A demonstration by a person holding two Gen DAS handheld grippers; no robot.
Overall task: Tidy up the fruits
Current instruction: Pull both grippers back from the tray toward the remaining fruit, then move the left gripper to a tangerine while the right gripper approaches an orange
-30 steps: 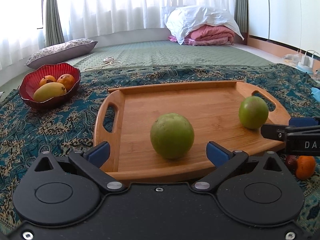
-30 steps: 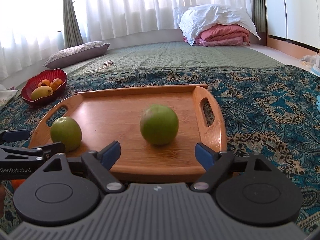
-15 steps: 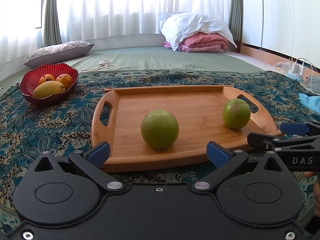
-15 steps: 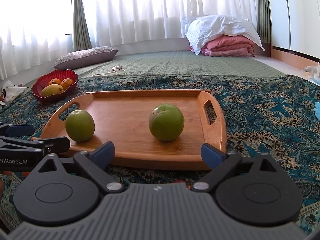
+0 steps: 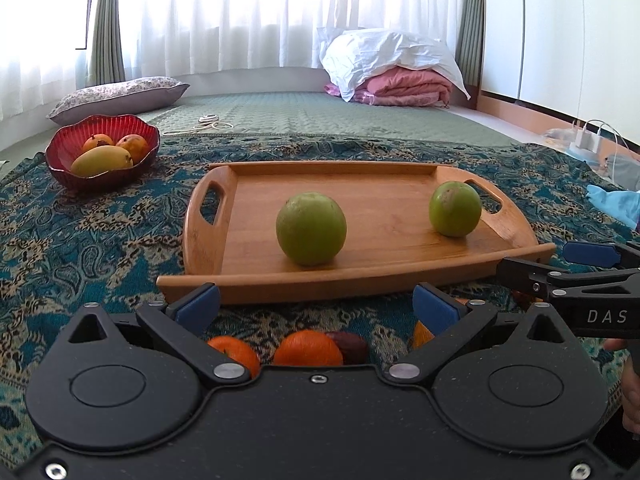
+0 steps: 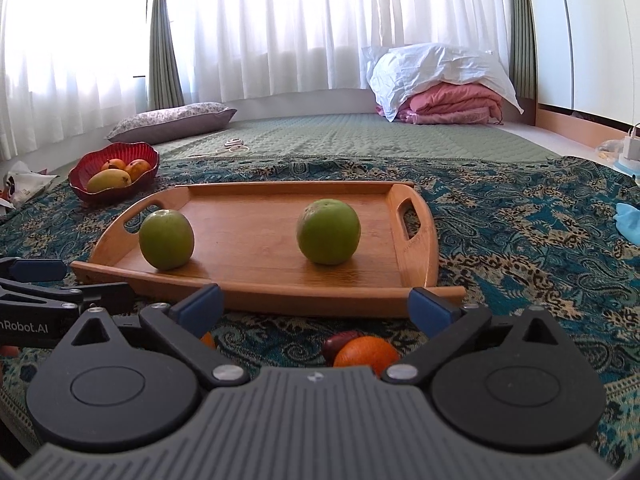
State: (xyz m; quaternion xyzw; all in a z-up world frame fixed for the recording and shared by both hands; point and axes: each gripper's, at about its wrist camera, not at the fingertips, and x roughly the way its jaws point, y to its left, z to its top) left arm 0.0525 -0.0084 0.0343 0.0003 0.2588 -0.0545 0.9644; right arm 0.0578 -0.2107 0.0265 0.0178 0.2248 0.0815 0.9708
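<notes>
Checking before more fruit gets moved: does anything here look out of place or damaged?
Mostly tidy. The oranges and a dark fruit lie loose on the patterned cloth, outside the wooden tray and red bowl. Nothing looks spilled or broken.

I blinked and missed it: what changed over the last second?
Both tongs, left and right, drew back from the tray, so oranges on the cloth come into view beneath them. The right jaws are opening, with nothing between them. The two green fruits and the red bowl stayed put.
</notes>
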